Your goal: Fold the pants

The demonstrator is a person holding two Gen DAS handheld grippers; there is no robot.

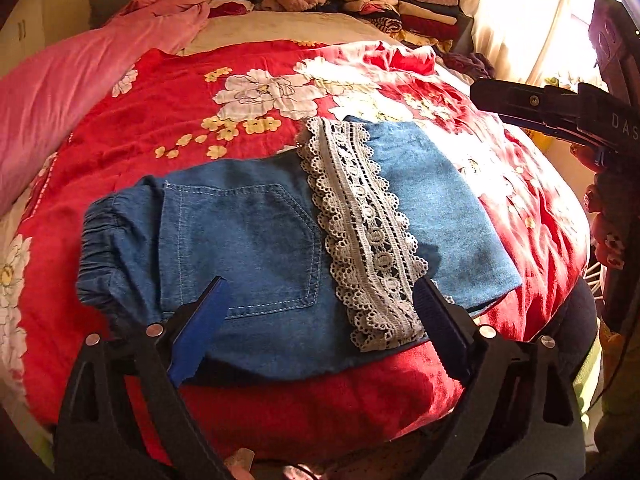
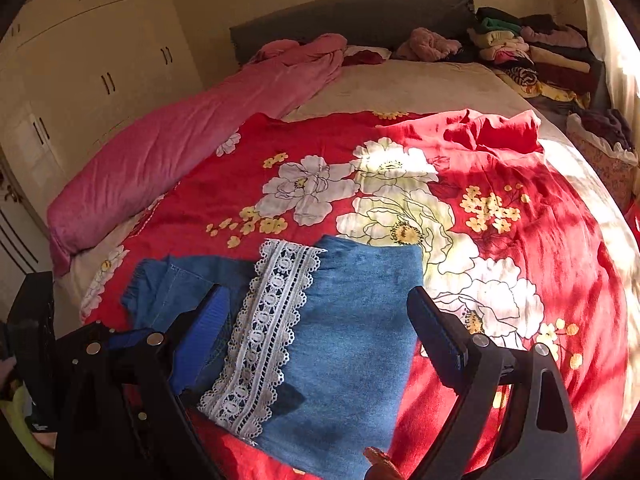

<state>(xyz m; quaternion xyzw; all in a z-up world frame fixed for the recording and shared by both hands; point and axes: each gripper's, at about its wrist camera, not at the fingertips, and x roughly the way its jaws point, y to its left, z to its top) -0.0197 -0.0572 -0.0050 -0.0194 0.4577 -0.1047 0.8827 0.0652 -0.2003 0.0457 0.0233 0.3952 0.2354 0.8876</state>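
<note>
Looking through the left wrist camera first, we see the denim pants lying folded on the red floral bedspread, near the foot of the bed. The elastic waistband sits at the left, the back pocket faces up, and a lace-trimmed hem lies across the middle with the leg doubled over to the right. Our left tongs stand spread wide above the near edge of the cloth, pinching nothing; one fingertip hangs over the pocket, the other by the lace. At the right edge of this view the right tongs show from the side.

Turning to the right wrist camera, we find the right tongs spread too, empty, above the folded leg panel. The lace strip runs just beside the blue finger pad. The left tongs show at the lower left of this view.

We judge a fold has just been laid down and let go. The bundle looks compact but long from waistband to fold. If another fold is wanted, the next move calls for pinching both layers at one end and carrying them over without dragging the lace askew.
</note>
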